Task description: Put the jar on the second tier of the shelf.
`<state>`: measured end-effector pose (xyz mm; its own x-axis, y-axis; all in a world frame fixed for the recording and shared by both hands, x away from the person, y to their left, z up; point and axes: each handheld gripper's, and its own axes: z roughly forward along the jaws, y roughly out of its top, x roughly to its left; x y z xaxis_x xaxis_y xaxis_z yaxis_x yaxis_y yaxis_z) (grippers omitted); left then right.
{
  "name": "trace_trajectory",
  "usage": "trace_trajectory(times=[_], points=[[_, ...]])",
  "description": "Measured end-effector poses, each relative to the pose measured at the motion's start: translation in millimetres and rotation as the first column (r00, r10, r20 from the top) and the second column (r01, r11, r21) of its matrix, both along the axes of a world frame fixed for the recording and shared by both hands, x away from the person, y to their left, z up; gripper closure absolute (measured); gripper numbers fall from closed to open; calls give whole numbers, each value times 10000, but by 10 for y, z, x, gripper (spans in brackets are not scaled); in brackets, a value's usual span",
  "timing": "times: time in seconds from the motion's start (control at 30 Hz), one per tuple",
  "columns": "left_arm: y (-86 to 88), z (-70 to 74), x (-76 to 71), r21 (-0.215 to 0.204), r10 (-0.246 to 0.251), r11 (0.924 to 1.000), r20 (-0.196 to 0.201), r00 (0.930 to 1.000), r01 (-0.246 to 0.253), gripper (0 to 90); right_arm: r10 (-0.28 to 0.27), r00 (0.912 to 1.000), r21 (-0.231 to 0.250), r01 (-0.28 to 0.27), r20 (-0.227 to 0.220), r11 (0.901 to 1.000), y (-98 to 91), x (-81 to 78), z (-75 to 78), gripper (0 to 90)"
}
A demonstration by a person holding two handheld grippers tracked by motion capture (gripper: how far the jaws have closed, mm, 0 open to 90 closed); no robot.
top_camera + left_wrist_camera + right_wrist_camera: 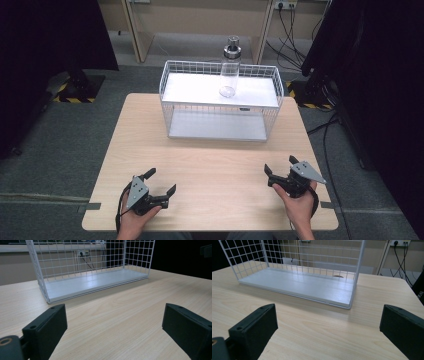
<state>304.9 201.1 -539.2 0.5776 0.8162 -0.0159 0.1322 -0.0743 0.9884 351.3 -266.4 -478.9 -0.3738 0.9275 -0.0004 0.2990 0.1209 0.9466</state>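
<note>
I am holding my left gripper (161, 182) and right gripper (279, 168) wide open and empty at the table's six o'clock edge — the clear bottle (229, 75) is standing upright atop the wire rack (172, 107) at twelve o'clock, best approached level, gripping mid-body.

1. The right gripper (325, 332) hovers low over a pale wooden table (317, 335), its two black jaws rising from the bottom corners, spread wide with bare tabletop between them.
2. Ahead stands a white wire rack (287, 255) with a white bottom shelf (297, 285) (open at the front, facing the gripper), well apart from the jaws.
3. The rack's near right corner post (358, 272) runs down to the shelf's corner on the table.
4. Beyond the table's far edge, black cables (398, 255) hang from a wall socket (398, 242) at the upper right, beside light wooden furniture.
</note>
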Motion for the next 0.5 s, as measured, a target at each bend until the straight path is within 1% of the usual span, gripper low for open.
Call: trace_trajectory(times=[0.27,0.5], points=[[0,0,0,-2,4,10000,-3,10000,-4,51,-172,9996,70,174,-216,9998,-66,-38,-110,17],[0,0,0,-3,7,10000,2,10000,-7,51,-304,9992,106,307,-268,9995,-111,-70,-161,17]])
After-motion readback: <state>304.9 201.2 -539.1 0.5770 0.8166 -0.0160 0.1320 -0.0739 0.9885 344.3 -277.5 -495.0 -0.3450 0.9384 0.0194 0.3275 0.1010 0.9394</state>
